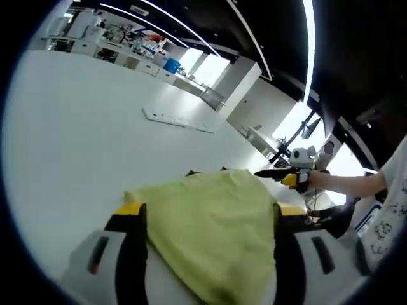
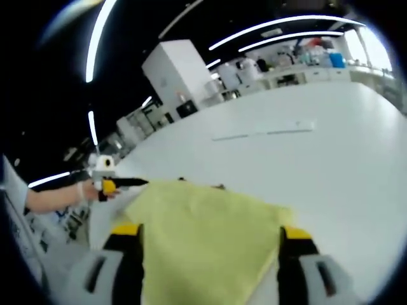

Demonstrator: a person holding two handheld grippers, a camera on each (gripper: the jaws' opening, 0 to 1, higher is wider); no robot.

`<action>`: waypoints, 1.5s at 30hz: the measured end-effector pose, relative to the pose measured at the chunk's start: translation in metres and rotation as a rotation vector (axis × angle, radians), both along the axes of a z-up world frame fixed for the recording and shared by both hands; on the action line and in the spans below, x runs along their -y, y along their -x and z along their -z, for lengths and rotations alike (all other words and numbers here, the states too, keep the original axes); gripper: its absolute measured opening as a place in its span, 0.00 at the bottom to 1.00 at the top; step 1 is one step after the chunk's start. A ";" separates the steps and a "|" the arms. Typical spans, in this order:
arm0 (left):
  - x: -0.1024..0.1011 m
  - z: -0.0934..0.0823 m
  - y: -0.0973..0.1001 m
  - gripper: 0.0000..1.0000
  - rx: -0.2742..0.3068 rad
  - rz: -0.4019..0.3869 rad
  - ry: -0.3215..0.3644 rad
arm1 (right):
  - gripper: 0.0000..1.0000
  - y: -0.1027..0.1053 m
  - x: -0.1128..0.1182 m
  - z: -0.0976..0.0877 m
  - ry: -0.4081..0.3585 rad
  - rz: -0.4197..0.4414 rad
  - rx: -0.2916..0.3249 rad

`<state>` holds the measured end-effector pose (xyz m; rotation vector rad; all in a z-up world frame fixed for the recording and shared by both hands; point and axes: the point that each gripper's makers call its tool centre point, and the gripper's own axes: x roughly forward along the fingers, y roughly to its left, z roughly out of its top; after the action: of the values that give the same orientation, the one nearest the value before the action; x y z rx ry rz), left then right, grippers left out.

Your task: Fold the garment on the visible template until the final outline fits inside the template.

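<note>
A yellow-green garment (image 1: pixel 213 222) lies spread on the white table (image 1: pixel 70 140). Its near part fills the space between my left gripper's (image 1: pixel 210 210) jaws, which stand wide apart, open. My right gripper (image 1: pixel 270 172) comes in from the right in a person's hand, its dark tip at the garment's far right corner. In the right gripper view the garment (image 2: pixel 203 235) likewise lies between the wide-apart jaws of my right gripper (image 2: pixel 210 230), which is open. There my left gripper (image 2: pixel 137 182) points at the garment's far left corner. Small dark marks (image 2: pixel 219 186) peek out at the cloth's far edge.
A long pale strip (image 1: pixel 178 121) lies flat on the table beyond the garment, also the strip (image 2: pixel 264 132) in the right gripper view. Benches with lab clutter (image 1: pixel 137 44) and white cabinets (image 2: pixel 178 76) stand past the table's far edge. A person's sleeve (image 1: pixel 391 197) is at the right.
</note>
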<state>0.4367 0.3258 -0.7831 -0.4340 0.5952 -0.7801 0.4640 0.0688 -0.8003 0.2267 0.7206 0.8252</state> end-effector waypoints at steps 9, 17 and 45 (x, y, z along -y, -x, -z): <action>-0.010 -0.009 0.023 0.79 0.011 0.006 -0.014 | 0.86 0.014 0.023 -0.001 0.011 0.019 -0.001; -0.021 -0.014 0.048 0.79 0.016 0.013 -0.038 | 0.86 0.044 0.035 -0.008 0.016 0.050 -0.004; -0.032 0.022 0.127 0.69 0.052 0.149 -0.359 | 0.70 0.119 0.064 -0.001 0.115 -0.010 0.025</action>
<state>0.3093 0.3574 -0.8046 -0.0401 0.7083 -0.8034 0.3451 0.0043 -0.7992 0.1094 0.7435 0.7919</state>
